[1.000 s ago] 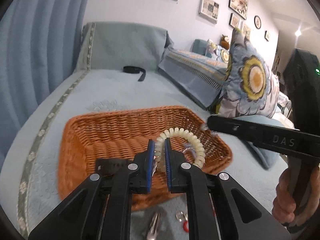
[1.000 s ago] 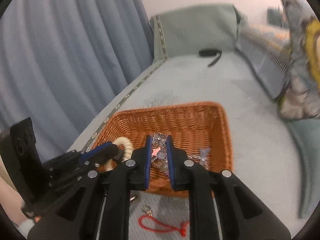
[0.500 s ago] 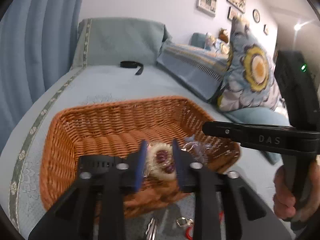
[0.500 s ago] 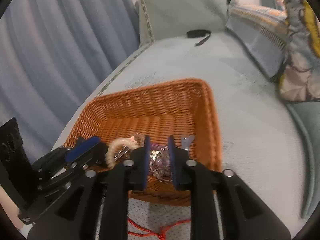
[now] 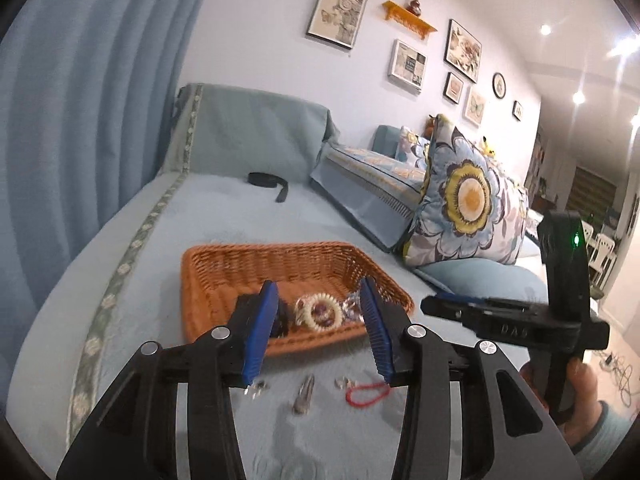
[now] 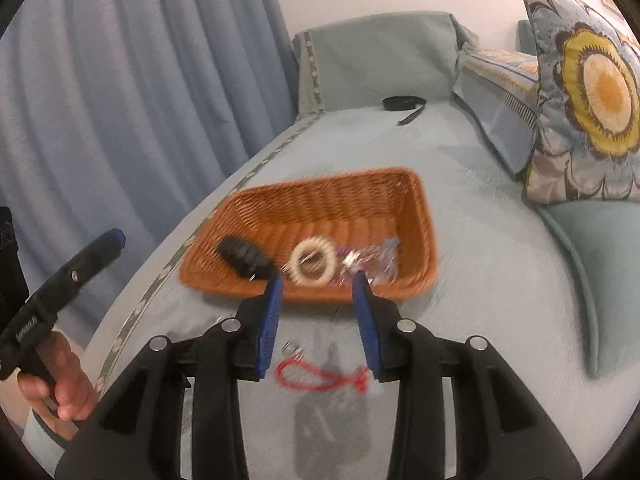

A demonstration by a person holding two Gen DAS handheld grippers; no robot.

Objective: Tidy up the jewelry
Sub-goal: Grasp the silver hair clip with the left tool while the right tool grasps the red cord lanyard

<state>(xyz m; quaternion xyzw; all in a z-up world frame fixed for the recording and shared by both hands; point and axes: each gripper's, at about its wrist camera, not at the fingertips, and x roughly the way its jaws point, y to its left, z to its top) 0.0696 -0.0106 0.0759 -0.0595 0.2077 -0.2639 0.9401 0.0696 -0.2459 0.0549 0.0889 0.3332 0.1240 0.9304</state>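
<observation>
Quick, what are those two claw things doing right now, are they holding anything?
Left gripper: jaws have just been opening, now open, nothing between them.
Right gripper: jaws have just been opening, now open, holding nothing.

light: bright, even indoor | source: ceiling spots (image 5: 545, 29) flaring top right | shadows: soft, on bedspread (image 6: 480, 280) | blur: motion smear on basket (image 6: 424, 216), right view | edges: fisheye bowing, dark vignette corners

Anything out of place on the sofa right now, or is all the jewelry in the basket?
Not all of it. The cream bracelet lies in the wicker basket, but a red cord, a metal hair clip and small silver pieces lie loose on the sofa cover in front of it. Both grippers are open and empty.
</observation>
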